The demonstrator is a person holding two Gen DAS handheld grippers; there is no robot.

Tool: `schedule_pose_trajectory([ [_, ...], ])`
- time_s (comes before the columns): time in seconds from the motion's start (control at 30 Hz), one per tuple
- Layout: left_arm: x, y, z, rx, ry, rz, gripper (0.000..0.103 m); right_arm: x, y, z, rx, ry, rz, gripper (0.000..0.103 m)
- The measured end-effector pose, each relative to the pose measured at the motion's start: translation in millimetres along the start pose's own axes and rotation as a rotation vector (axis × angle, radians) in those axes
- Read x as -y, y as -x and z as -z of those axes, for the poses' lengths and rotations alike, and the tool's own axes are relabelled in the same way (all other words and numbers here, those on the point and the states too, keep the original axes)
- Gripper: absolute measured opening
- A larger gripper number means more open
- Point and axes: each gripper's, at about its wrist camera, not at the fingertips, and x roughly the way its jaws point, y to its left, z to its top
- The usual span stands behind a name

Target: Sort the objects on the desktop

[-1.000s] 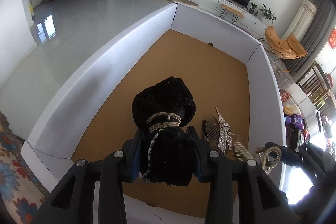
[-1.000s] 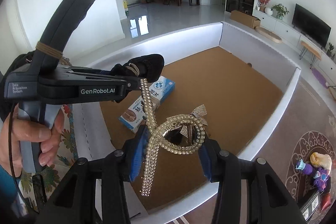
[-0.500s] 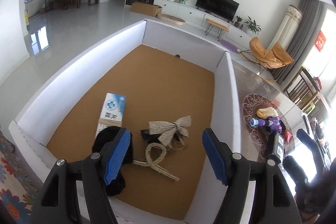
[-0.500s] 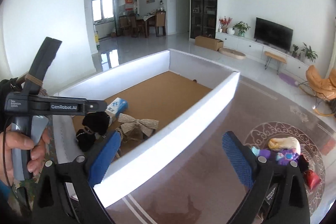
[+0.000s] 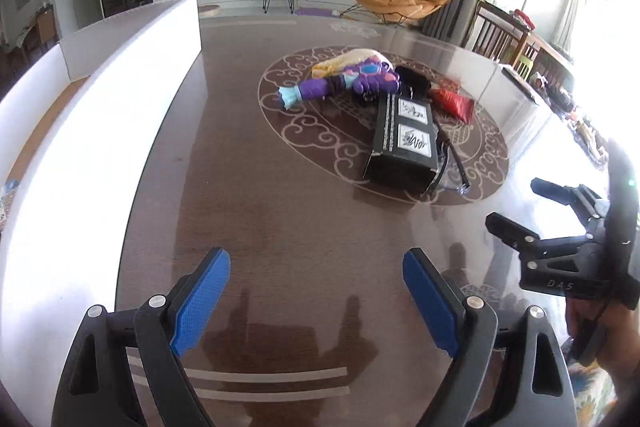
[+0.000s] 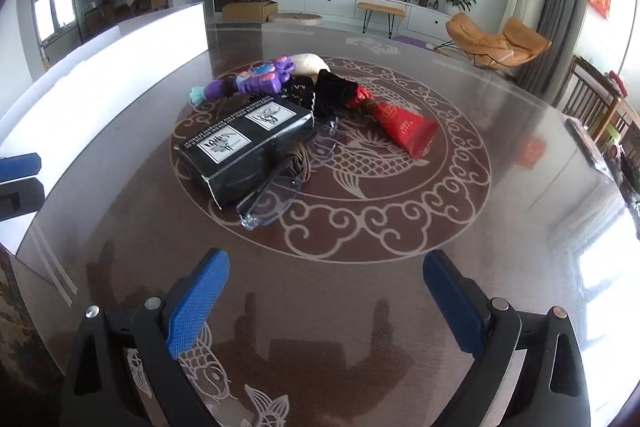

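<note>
- My left gripper [image 5: 316,291] was empty, its jaws opening; my right gripper [image 6: 326,291] stood wide apart, nothing between the pads.
- The unsorted pile lay on the table's [image 6: 500,163] round motif, ahead of both grippers, well apart from the white bin [image 5: 132,75].
- Black box [image 6: 244,147] was nearest. In the right wrist view its long axis ran from near-left to far-right.
- My judgement: turn the wrist so the pads close across its narrow width, clear of the glasses [image 6: 276,195] touching its near end.
</note>
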Motion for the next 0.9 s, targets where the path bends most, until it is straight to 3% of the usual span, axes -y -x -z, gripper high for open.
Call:
schedule_pose_trajectory([
  [0.1,4,-27,0,-0.041,-0.039,-0.031,0.088,5,-6,12,-0.028,-0.006,-0.007,0.098],
  [0.2,13,-38,-4,-0.014,-0.101,-0.062,0.089,5,-10,18,-0.034,-0.023,-0.019,0.098],
  [0.3,14,-43,-8,0.007,-0.113,-0.04,0.09,5,-14,21,-0.042,-0.045,-0.037,0.098],
  [0.43,13,-47,-8,-0.005,-0.101,-0.047,0.103,13,-6,7,0.008,-0.155,-0.106,0.098],
  [0.53,13,-48,-8,-0.003,-0.096,-0.047,0.103,22,-6,-18,0.051,-0.26,-0.135,0.098],
  [0.63,13,-47,-6,0.001,-0.092,-0.048,0.103,26,-23,-43,0.05,-0.306,-0.119,0.098],
  [0.77,12,-48,-6,0.002,-0.094,-0.045,0.103,19,-62,-54,-0.075,-0.234,-0.063,0.097],
  [0.83,12,-48,-5,0.003,-0.093,-0.046,0.103,22,-65,-51,-0.079,-0.166,0.014,0.096],
  [0.9,12,-48,-6,0.003,-0.092,-0.048,0.103,37,-56,-44,-0.062,-0.191,0.08,0.097],
])
